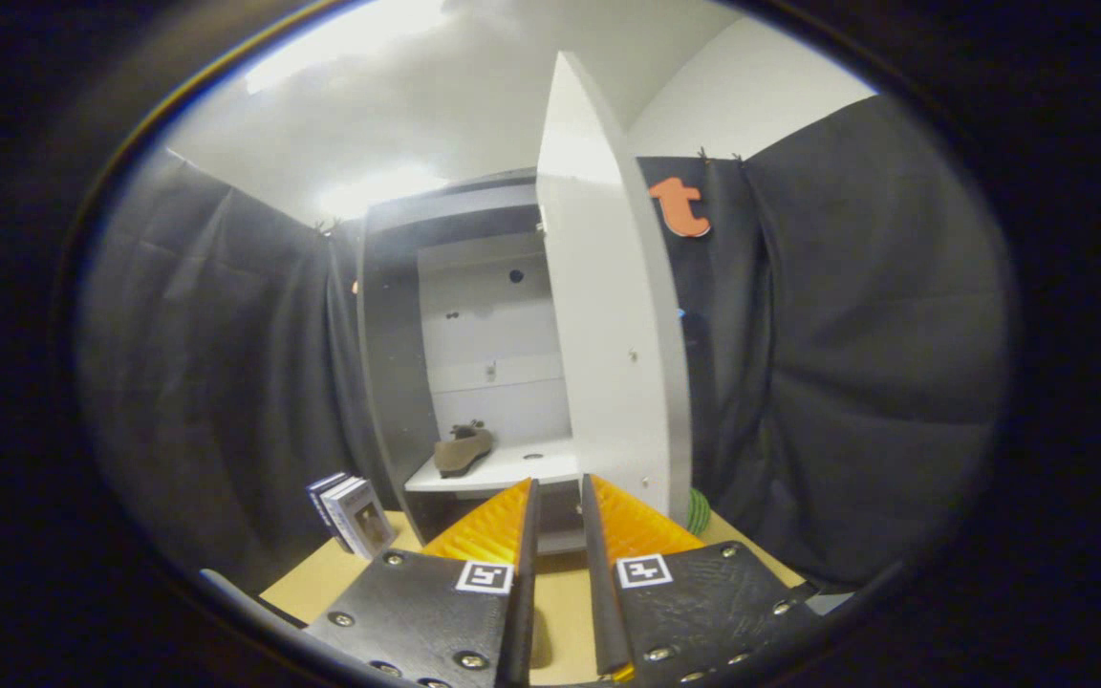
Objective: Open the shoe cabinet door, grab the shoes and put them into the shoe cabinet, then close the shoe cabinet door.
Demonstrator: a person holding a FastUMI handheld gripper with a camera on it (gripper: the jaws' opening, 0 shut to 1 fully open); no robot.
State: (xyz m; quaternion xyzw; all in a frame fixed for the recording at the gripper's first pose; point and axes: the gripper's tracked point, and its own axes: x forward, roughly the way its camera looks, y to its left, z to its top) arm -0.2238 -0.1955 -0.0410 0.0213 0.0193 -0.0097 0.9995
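The shoe cabinet [388,382] stands straight ahead with its white door [608,315] swung open toward me, edge-on on the right side of the opening. A brown shoe [463,449] lies on the white lower shelf [512,470] inside, toward the left. My gripper [558,489] sits low in front of the cabinet, its fingertips just short of the shelf's front edge. The fingers stand a small gap apart and hold nothing; the shoe is beyond them and to the left.
A small stack of boxes or books [352,514] leans on the tan tabletop [321,578] left of the cabinet. Something green [699,511] peeks out behind the door's bottom corner. Black cloth walls close in on both sides.
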